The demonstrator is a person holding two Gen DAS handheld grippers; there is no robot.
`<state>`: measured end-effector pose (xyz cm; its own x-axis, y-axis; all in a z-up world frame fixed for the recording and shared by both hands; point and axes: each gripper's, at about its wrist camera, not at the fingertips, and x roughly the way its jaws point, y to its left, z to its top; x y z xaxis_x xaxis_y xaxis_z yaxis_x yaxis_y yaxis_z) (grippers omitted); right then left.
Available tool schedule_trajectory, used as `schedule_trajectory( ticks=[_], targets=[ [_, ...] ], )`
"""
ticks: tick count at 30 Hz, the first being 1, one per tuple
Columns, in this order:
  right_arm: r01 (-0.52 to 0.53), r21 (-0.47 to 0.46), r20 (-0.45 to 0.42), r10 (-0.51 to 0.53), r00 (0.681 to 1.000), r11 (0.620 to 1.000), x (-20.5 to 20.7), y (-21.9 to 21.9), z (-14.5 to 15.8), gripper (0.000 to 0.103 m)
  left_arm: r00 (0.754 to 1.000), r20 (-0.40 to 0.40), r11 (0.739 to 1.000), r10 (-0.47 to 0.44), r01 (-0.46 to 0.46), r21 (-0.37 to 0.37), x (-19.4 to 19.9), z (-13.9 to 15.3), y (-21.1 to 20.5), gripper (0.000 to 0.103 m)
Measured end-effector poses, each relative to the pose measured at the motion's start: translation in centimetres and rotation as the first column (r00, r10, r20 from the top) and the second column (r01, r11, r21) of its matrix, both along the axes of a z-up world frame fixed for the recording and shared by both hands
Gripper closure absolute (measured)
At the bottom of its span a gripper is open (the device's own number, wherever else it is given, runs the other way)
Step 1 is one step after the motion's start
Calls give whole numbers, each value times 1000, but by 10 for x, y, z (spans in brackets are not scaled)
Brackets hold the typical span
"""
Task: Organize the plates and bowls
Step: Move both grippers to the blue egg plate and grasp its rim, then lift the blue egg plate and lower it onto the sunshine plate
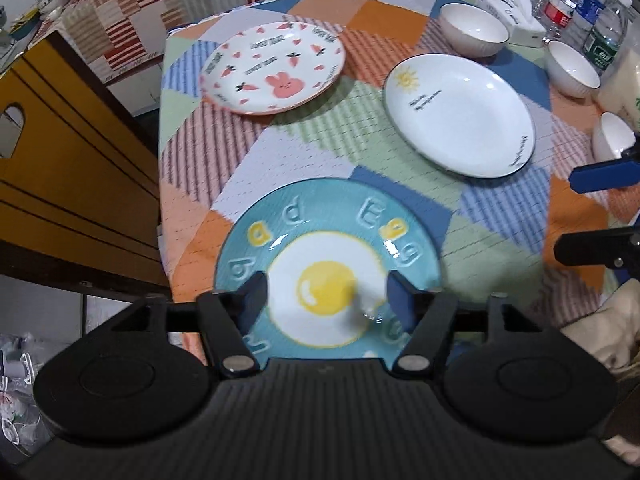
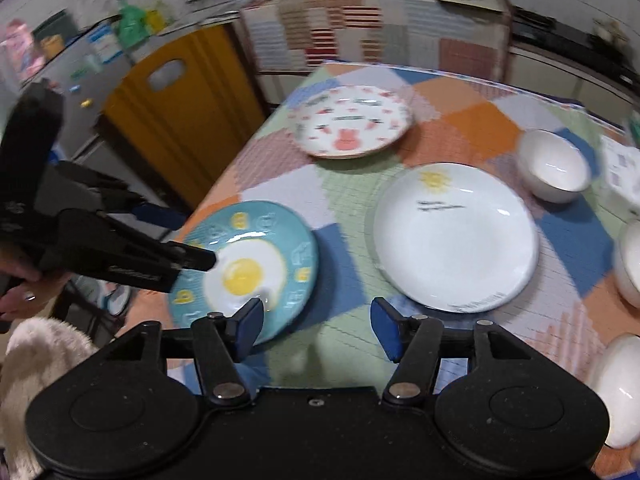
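Note:
A blue plate with a fried-egg picture (image 1: 328, 256) lies at the near edge of the patchwork tablecloth. My left gripper (image 1: 326, 298) is open above it, fingers either side of the yolk. The plate also shows in the right wrist view (image 2: 248, 268), with the left gripper (image 2: 176, 236) over its left rim. My right gripper (image 2: 316, 328) is open and empty above the cloth, right of the blue plate. A white sun plate (image 1: 460, 114) (image 2: 456, 236) lies at the right. A pink rabbit plate (image 1: 274, 66) (image 2: 352, 124) lies farther back. White bowls (image 1: 474, 30) (image 2: 554, 166) stand along the right side.
Water bottles (image 1: 576, 8) and a white box (image 1: 516, 12) stand at the far right corner. A yellow-orange cabinet (image 1: 60, 152) stands left of the table, close to its edge. More white bowls (image 2: 620, 388) sit at the near right. A cloth-covered counter (image 2: 380, 24) lies behind.

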<state>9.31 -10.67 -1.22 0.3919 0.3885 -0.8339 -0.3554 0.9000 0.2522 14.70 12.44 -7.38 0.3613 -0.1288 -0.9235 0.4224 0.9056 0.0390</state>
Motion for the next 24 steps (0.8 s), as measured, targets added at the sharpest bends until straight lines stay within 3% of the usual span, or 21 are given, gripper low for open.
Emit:
schedule_trajectory(
  ticks=[3,11,19,24],
  targets=[
    [-51,25,21,51,998,998,5,10,-16,36,1000,28,999,-9,8,33,-3,-11,14,29],
    [-171,43,183,160,970,984,15,34,-72,35,995,-14,994,102,-101,37,10,-49,49,27],
    [-104,97,66,98,993,990,40,30,-117,36,986,-35,987,160,-160,22,14,-77,66,27],
    [-99,151,17,97,995,984,42,32,-129,43,975,-84,979,205,-205,4,17,-91,68,36]
  ],
)
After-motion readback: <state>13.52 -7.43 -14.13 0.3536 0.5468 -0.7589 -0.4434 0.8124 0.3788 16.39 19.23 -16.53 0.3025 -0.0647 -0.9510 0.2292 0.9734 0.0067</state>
